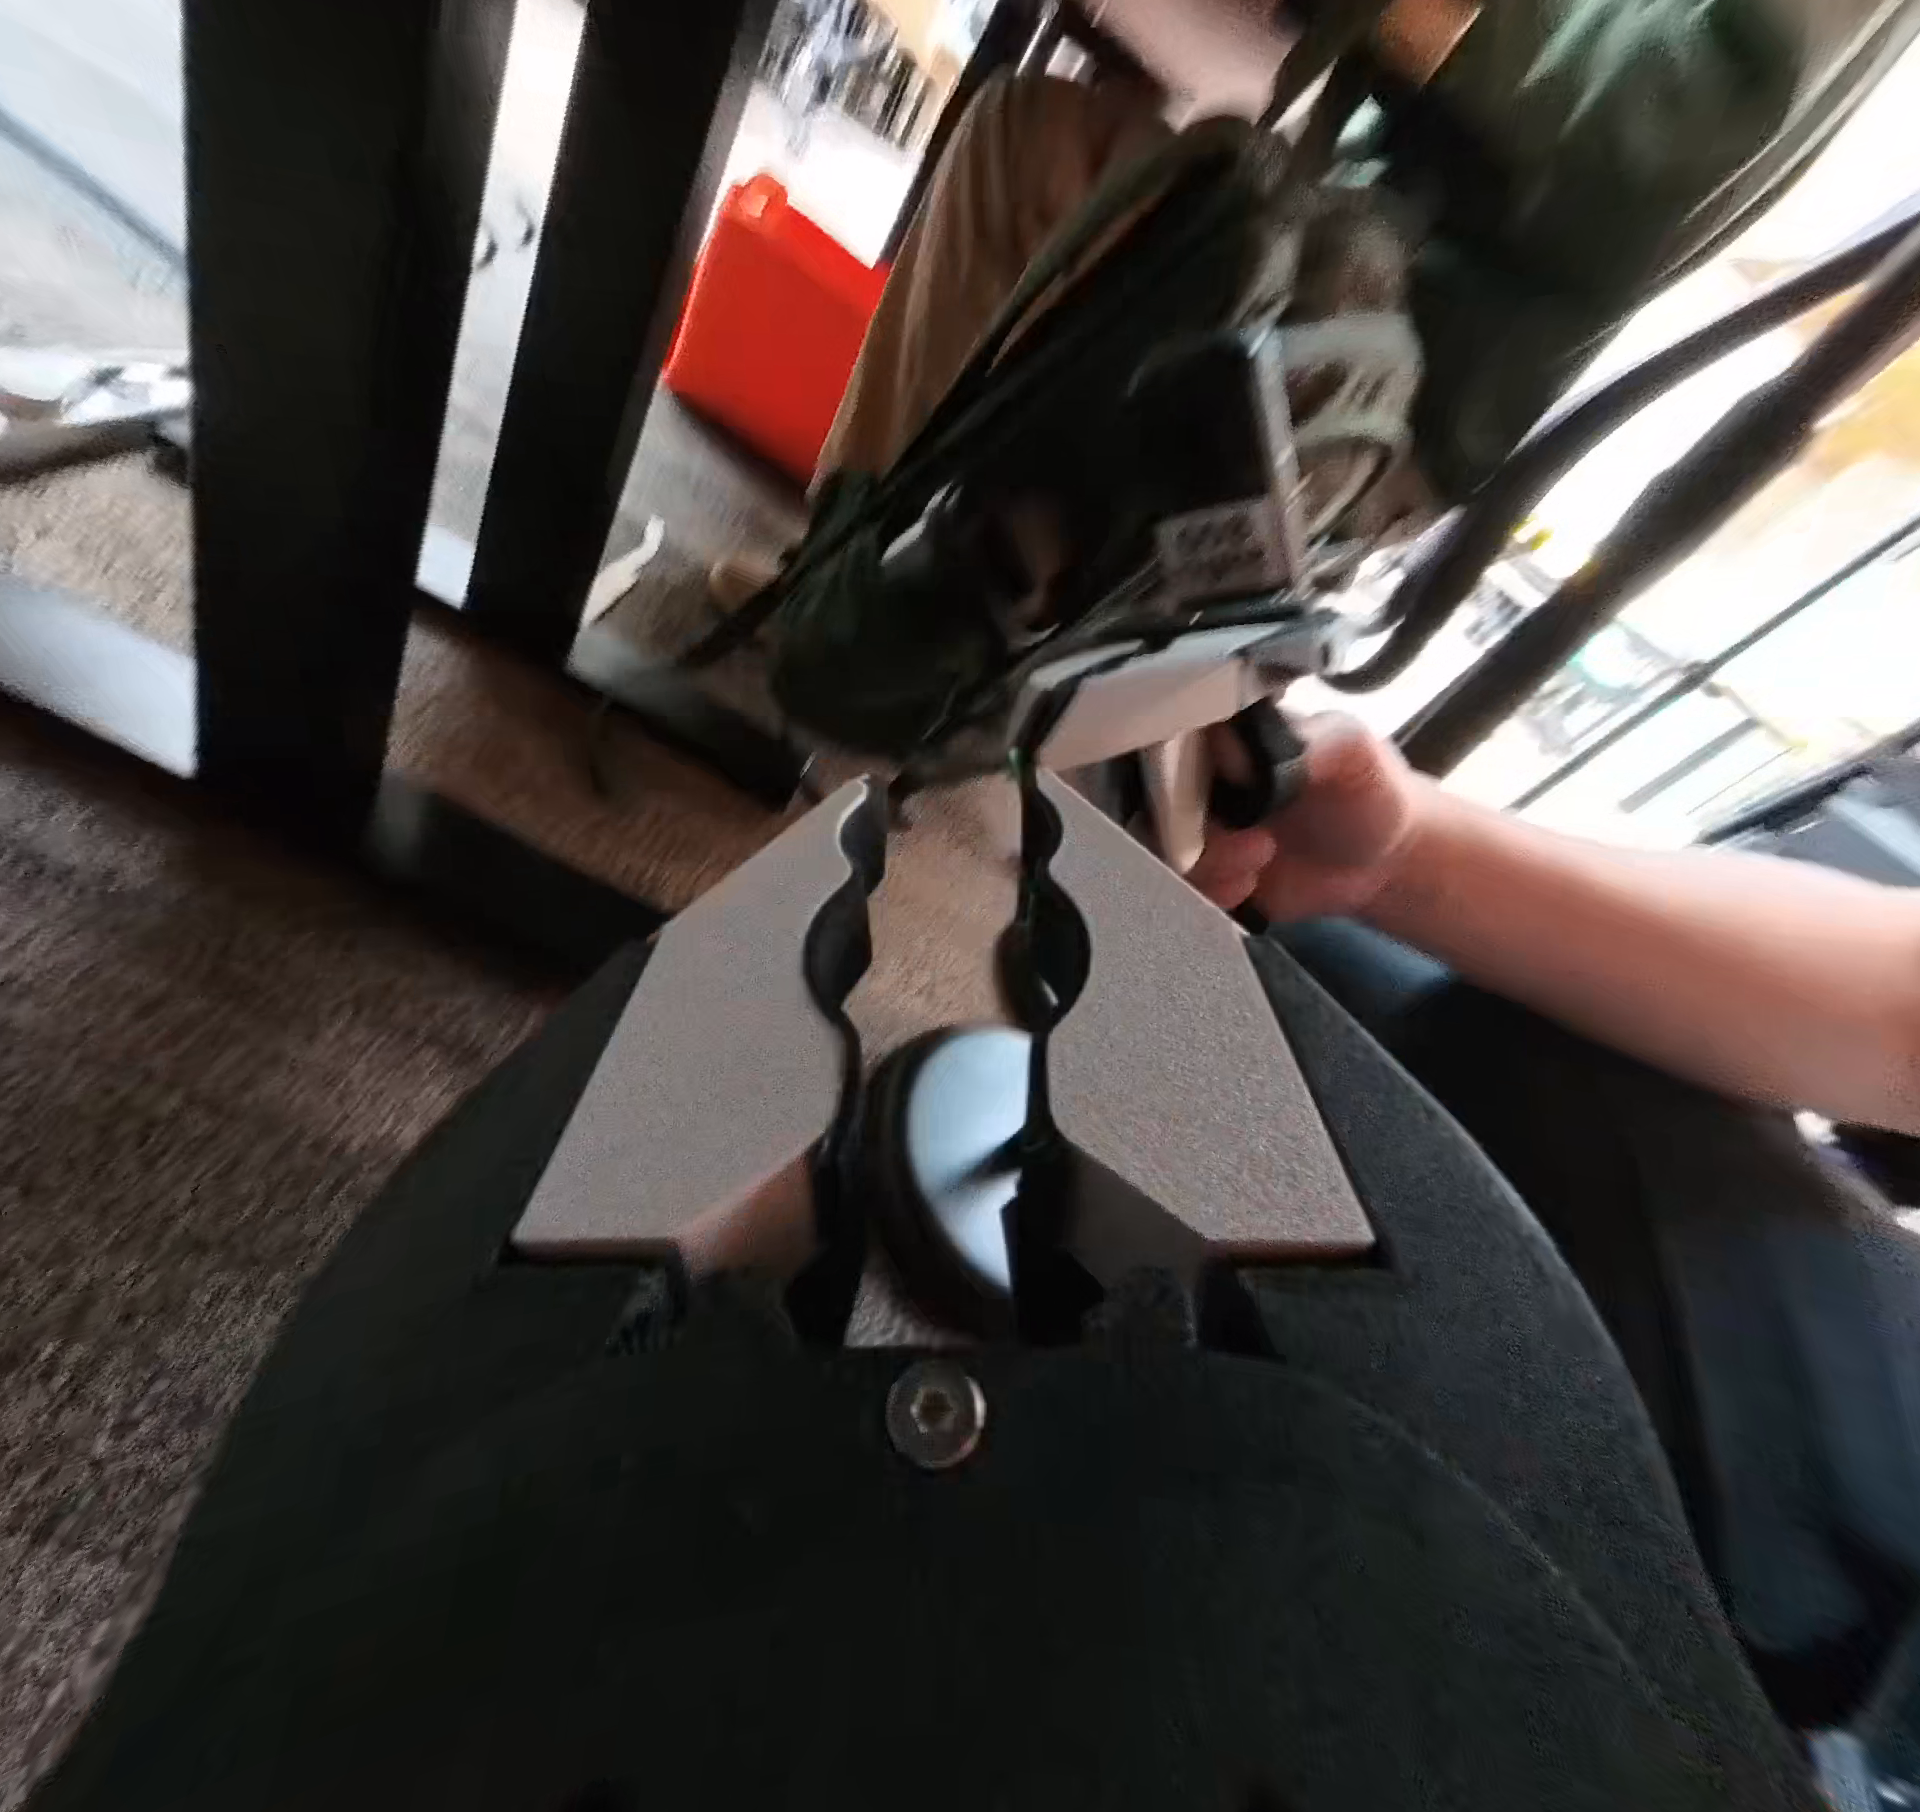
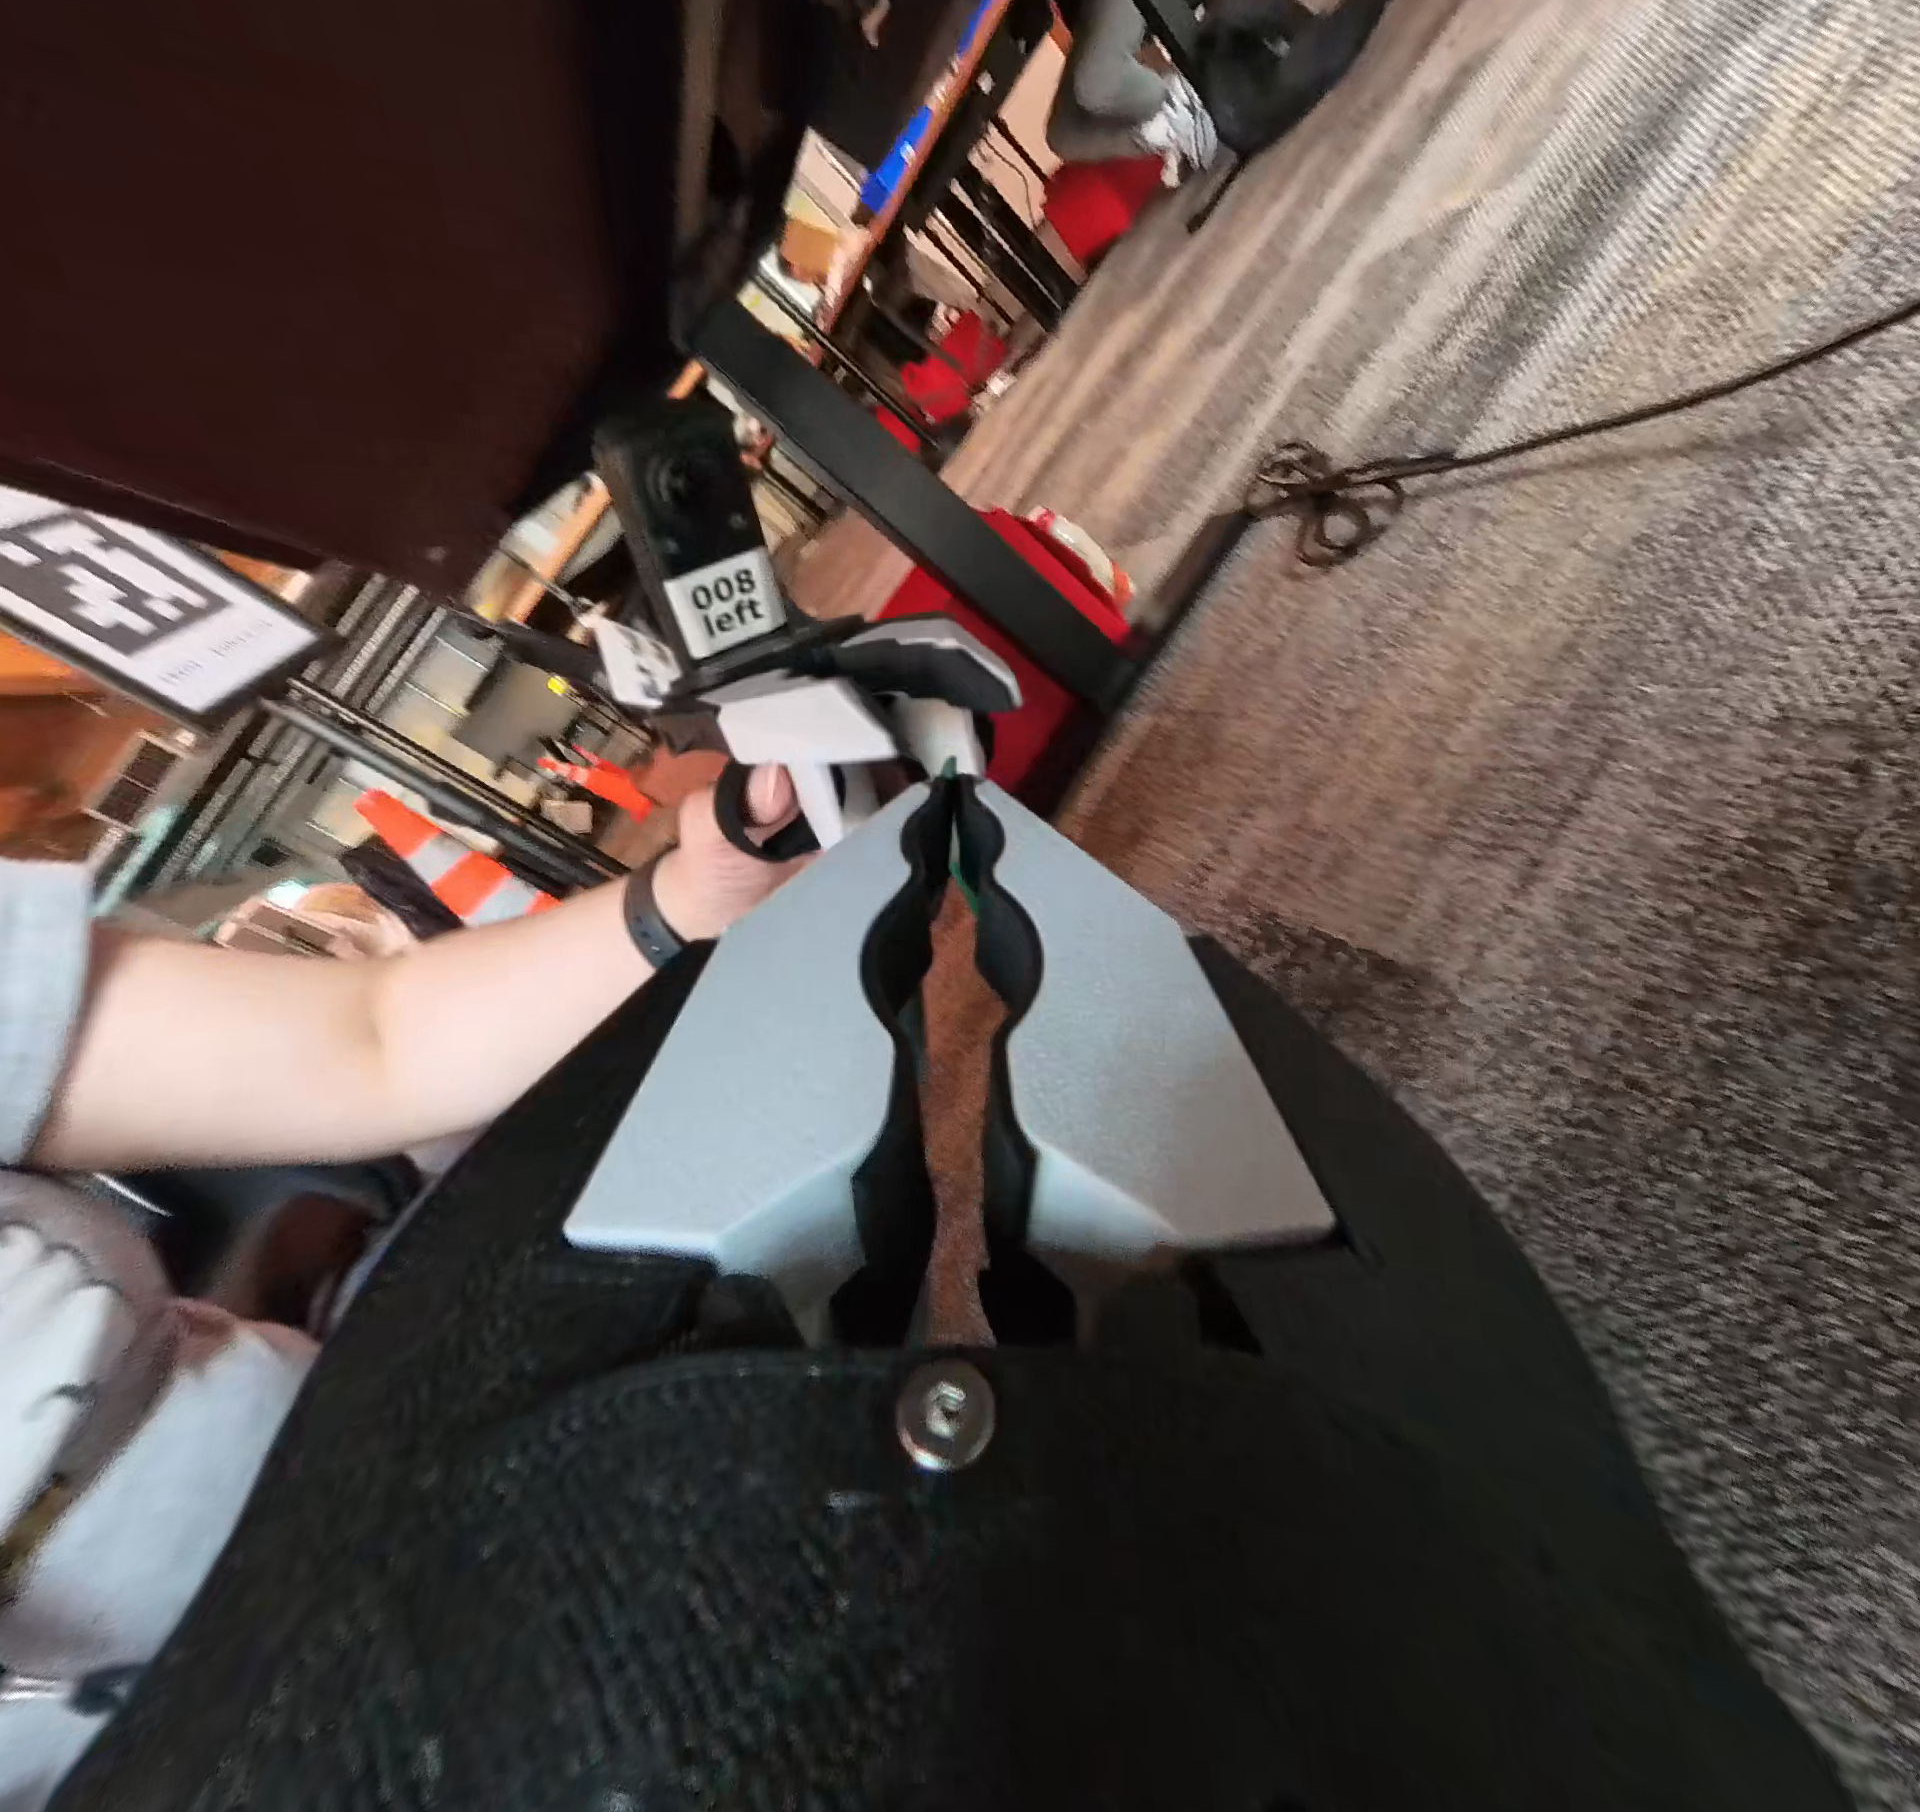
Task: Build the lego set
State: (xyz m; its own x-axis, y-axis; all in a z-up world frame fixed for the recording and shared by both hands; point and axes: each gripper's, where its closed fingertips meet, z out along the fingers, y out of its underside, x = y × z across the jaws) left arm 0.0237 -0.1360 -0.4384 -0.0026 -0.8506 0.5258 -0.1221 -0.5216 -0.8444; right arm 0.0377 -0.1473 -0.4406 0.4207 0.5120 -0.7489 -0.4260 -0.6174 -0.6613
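Note:
No lego parts show in either view. Both views are motion-blurred and look low, along carpet and under a table. My left gripper [image 1: 954,791] is narrowly open with carpet showing through the gap. A blurred round black thing with a grey face [image 1: 961,1154] lies behind its fingers; I cannot tell what it is. My right gripper [image 2: 951,798] has its tips together with nothing clearly between them. A thin green strip runs along one pad. Each gripper shows in the other's view, held by a hand: the right one [image 1: 873,661], the left one [image 2: 966,692]. Their tips are close together.
Black table legs [image 1: 291,360] stand on brown-grey carpet [image 1: 208,1087]. A red box [image 1: 769,328] and a person's legs in tan trousers [image 1: 997,256] are behind. A dark table underside [image 2: 312,152], a knotted cable [image 2: 1320,505] and an orange-white cone [image 2: 447,858] also show.

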